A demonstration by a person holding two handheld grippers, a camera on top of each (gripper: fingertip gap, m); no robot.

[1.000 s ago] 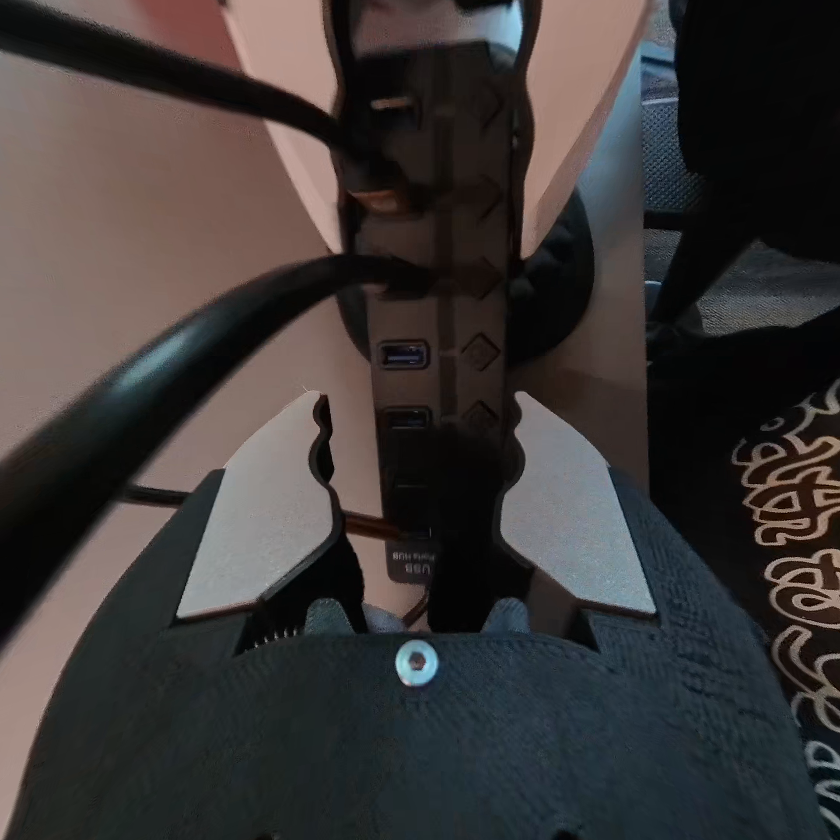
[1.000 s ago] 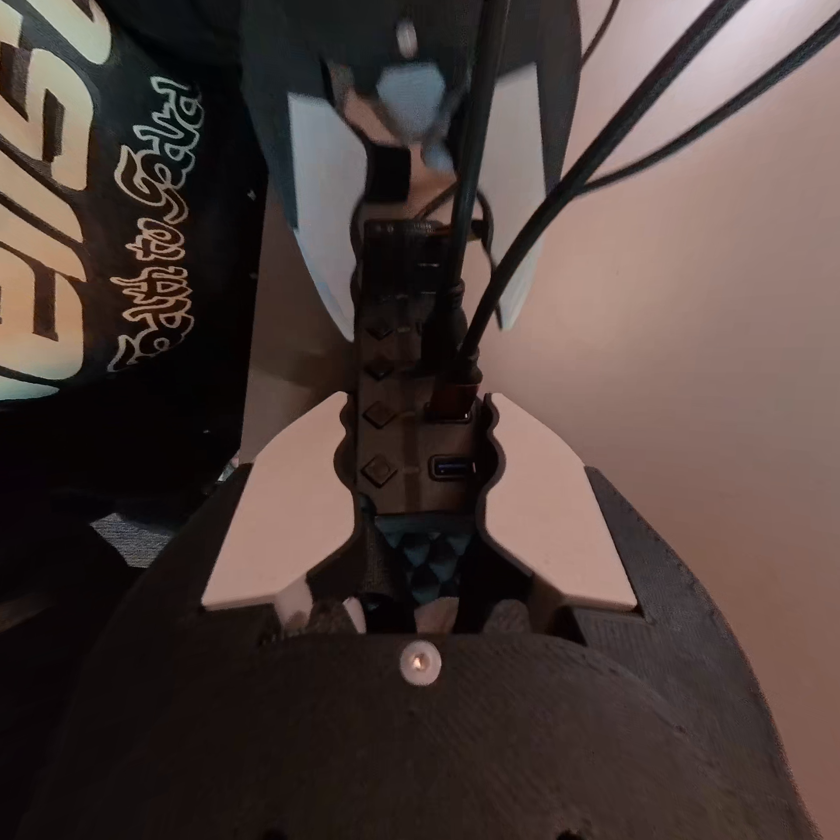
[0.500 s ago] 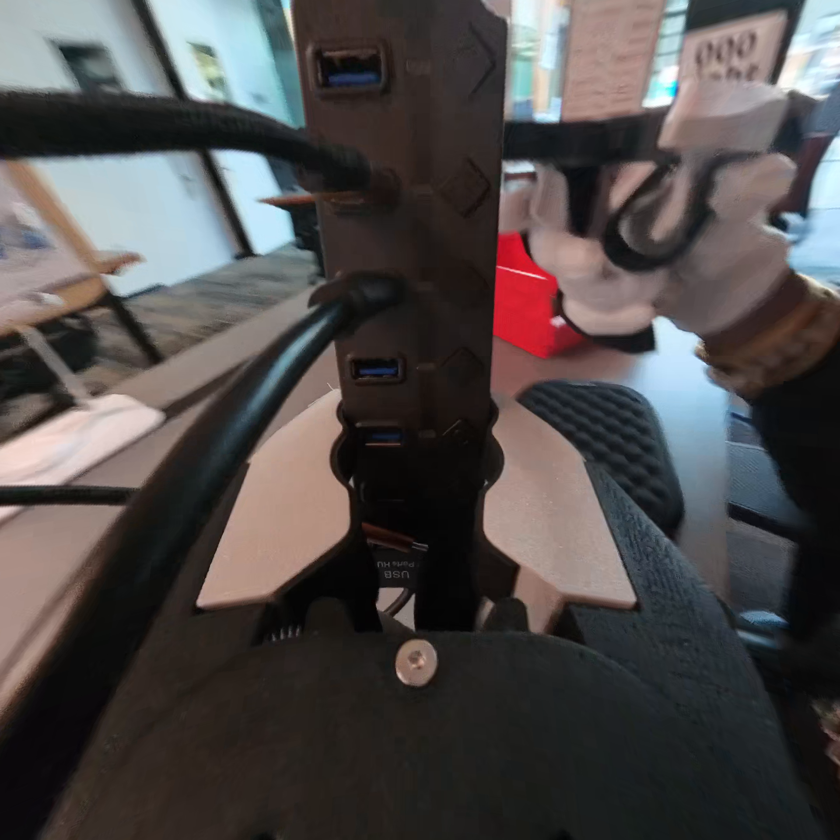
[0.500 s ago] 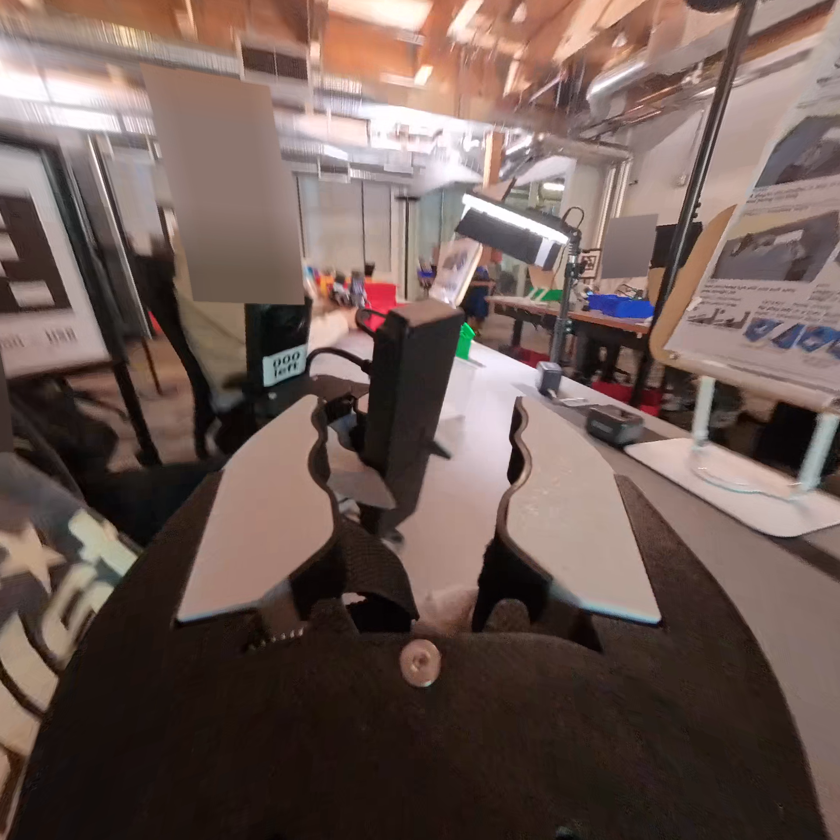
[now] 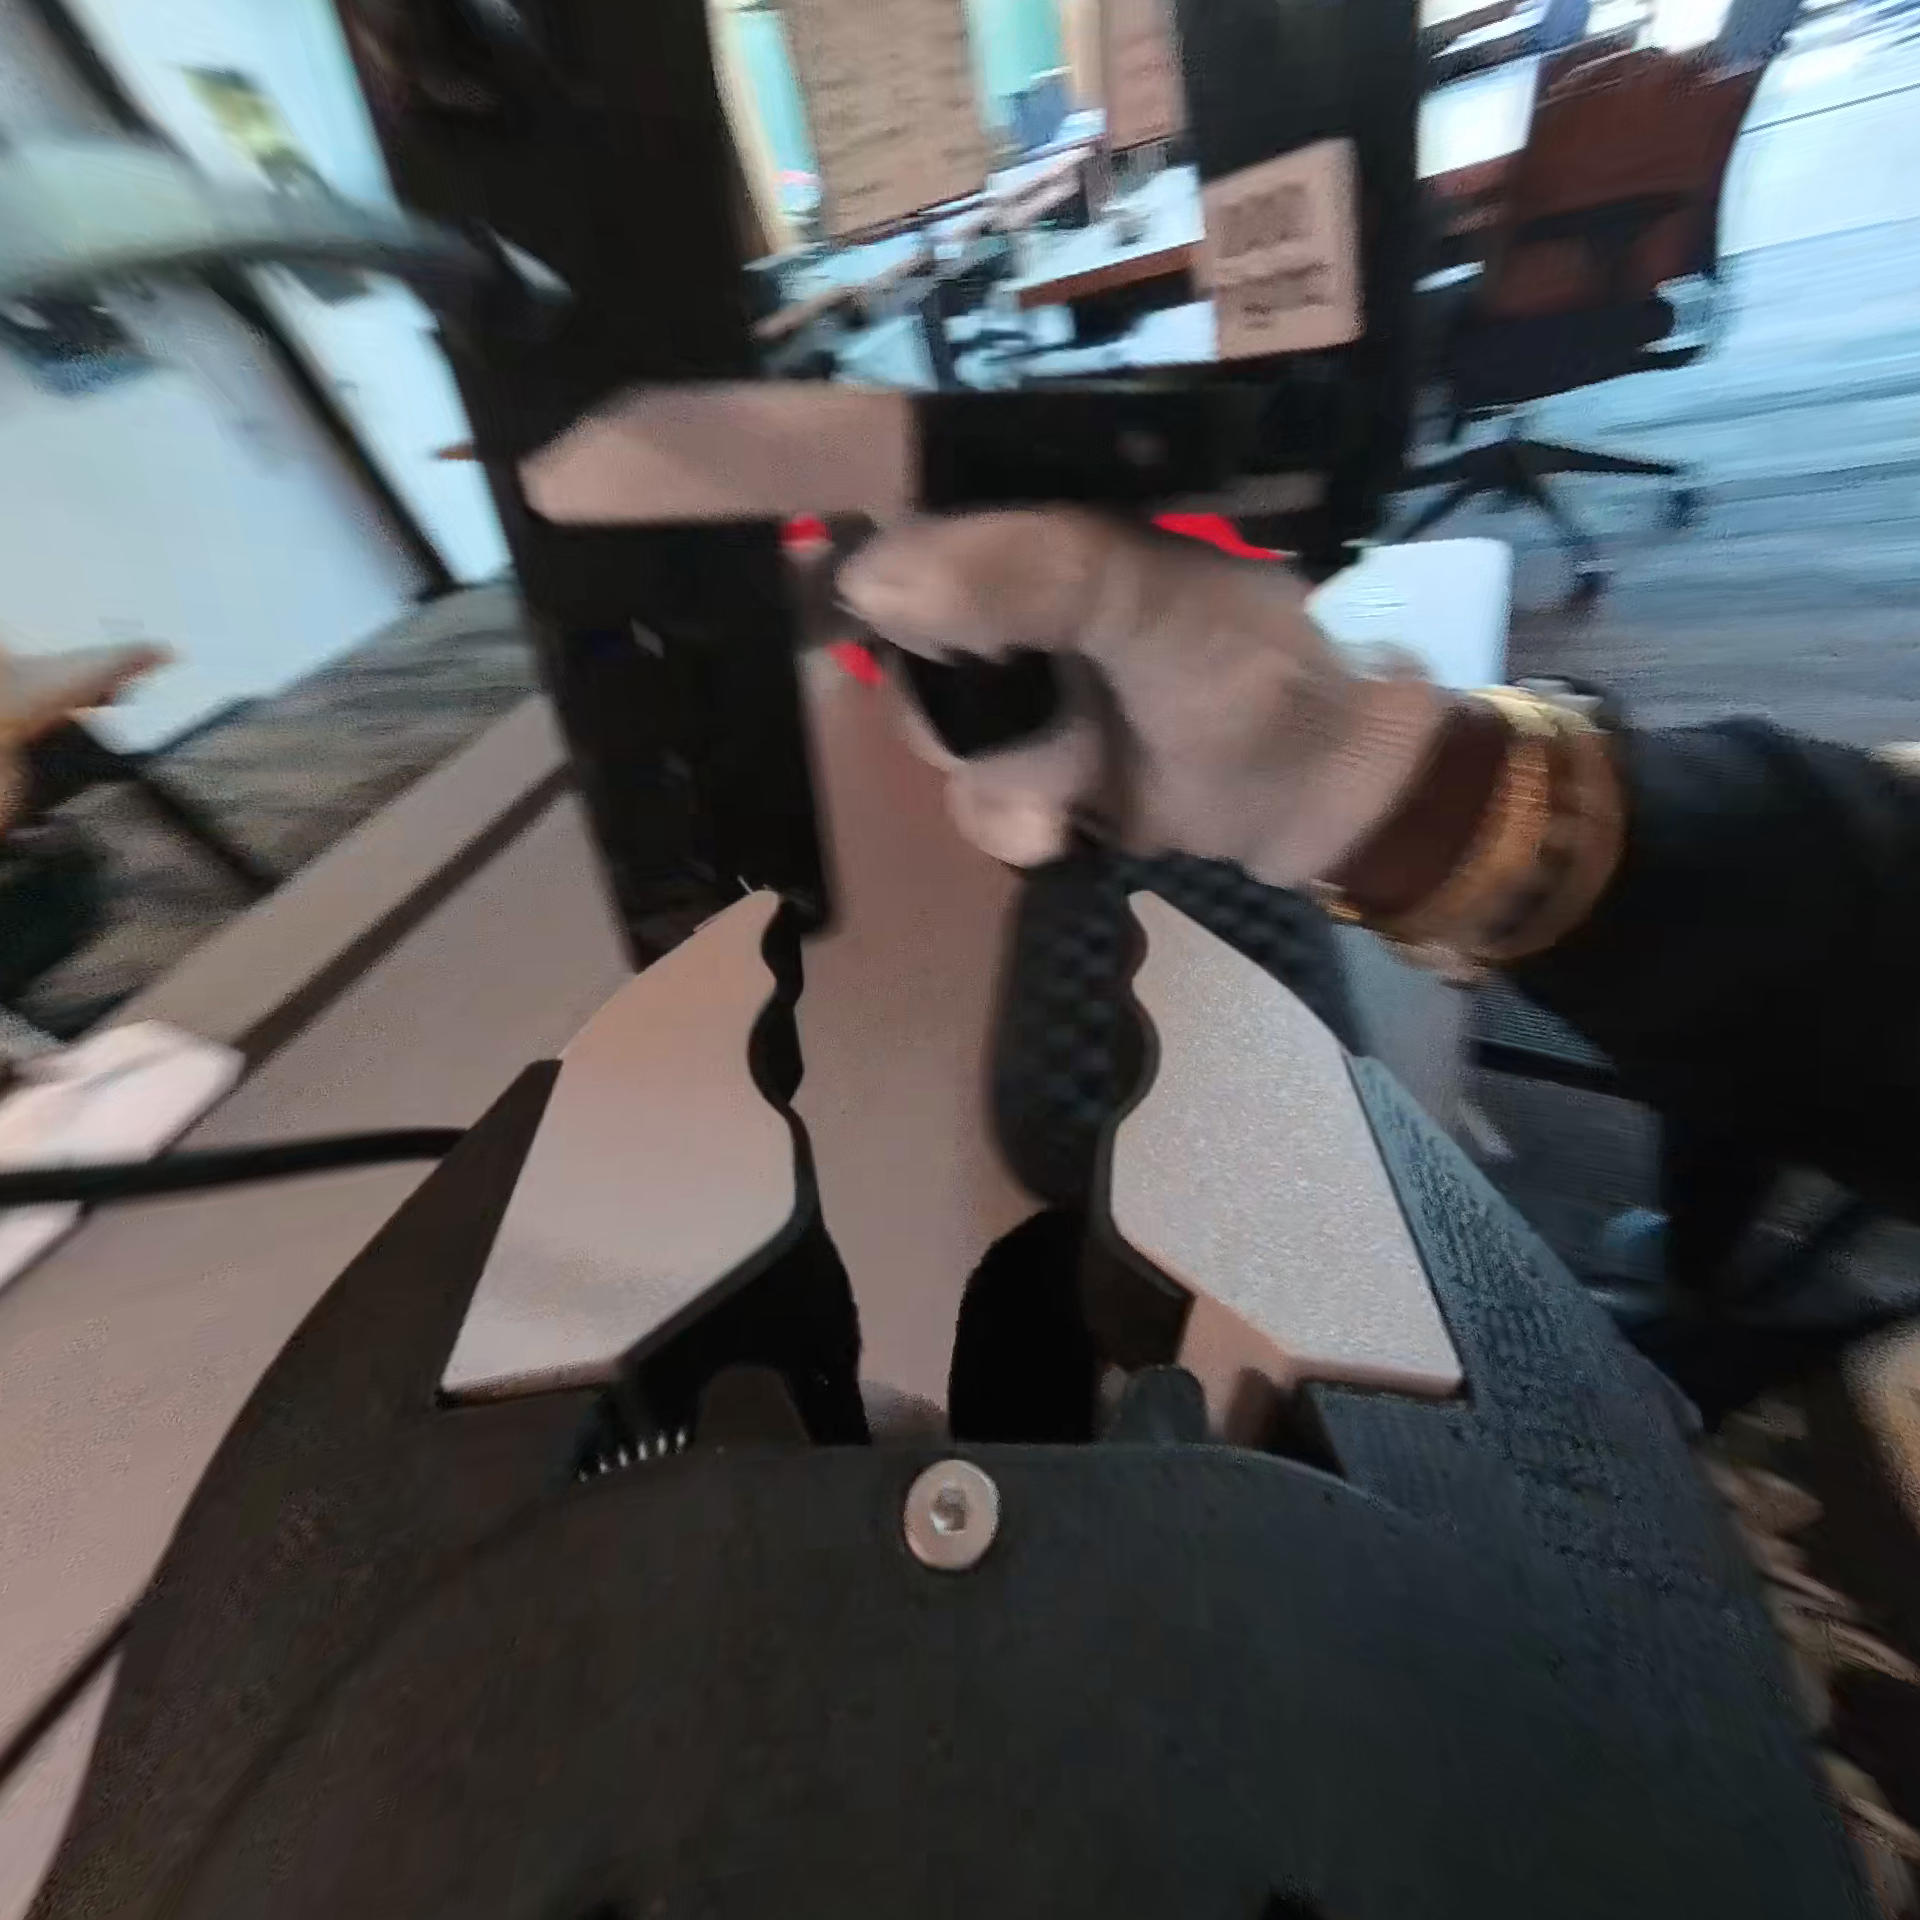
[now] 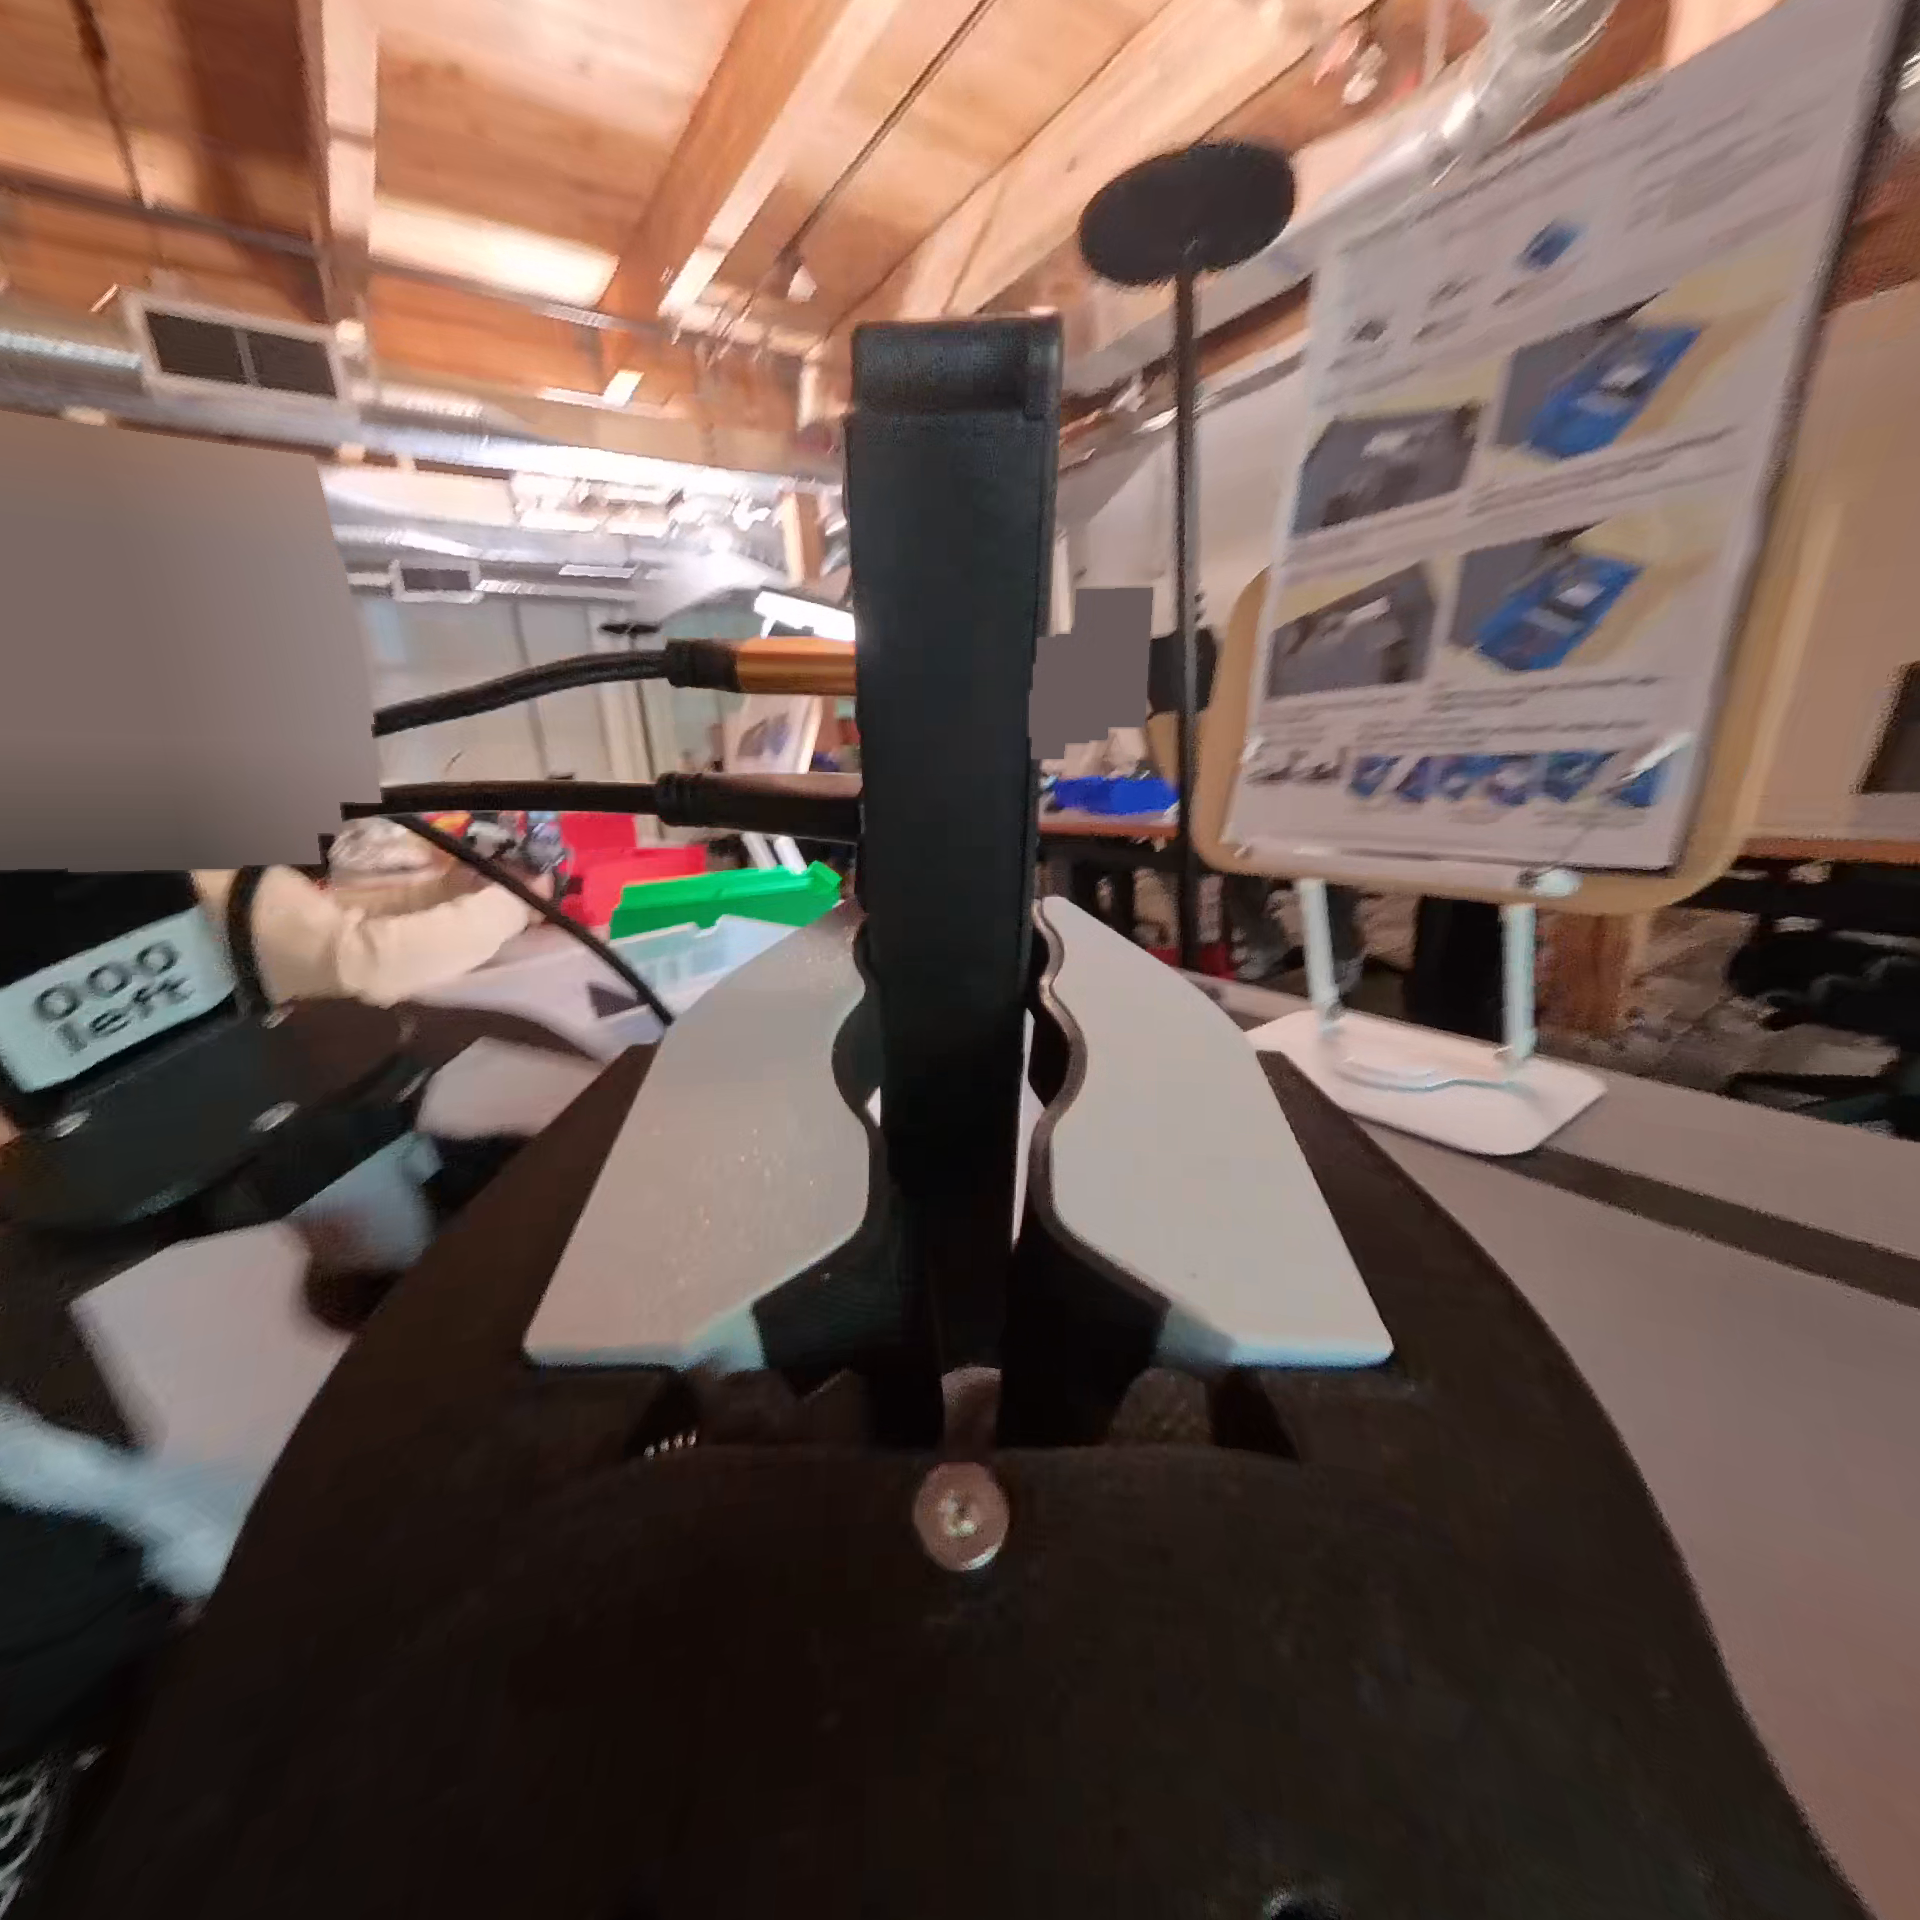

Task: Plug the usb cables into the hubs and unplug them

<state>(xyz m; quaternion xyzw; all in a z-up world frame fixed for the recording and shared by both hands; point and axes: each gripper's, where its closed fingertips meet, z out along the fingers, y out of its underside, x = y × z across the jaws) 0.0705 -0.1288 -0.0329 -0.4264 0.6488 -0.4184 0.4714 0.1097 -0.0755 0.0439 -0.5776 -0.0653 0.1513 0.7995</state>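
A black USB hub (image 6: 951,675) stands upright, and my right gripper (image 6: 951,914) is shut on its lower end. Two cables are plugged into its left side: one with a copper-coloured plug (image 6: 790,665) and below it one with a black plug (image 6: 758,810). In the left wrist view the hub (image 5: 686,727) is blurred just beyond my left gripper (image 5: 956,914), which is open and empty. The right gripper's finger (image 5: 717,468) and the gloved hand (image 5: 1143,675) holding it show there. The left gripper's body (image 6: 208,1091) shows at the far left of the right wrist view.
The grey table (image 6: 1662,1299) carries a poster board on a white stand (image 6: 1507,520), with green (image 6: 727,904) and red bins behind. A black textured pad (image 5: 1070,1039) lies by my left gripper's right finger. A black cable (image 5: 208,1164) runs across the table at left.
My left gripper, shut on the hub half a second ago, has let go and opened. My right gripper, open then, has shut on the hub, which stays upright.
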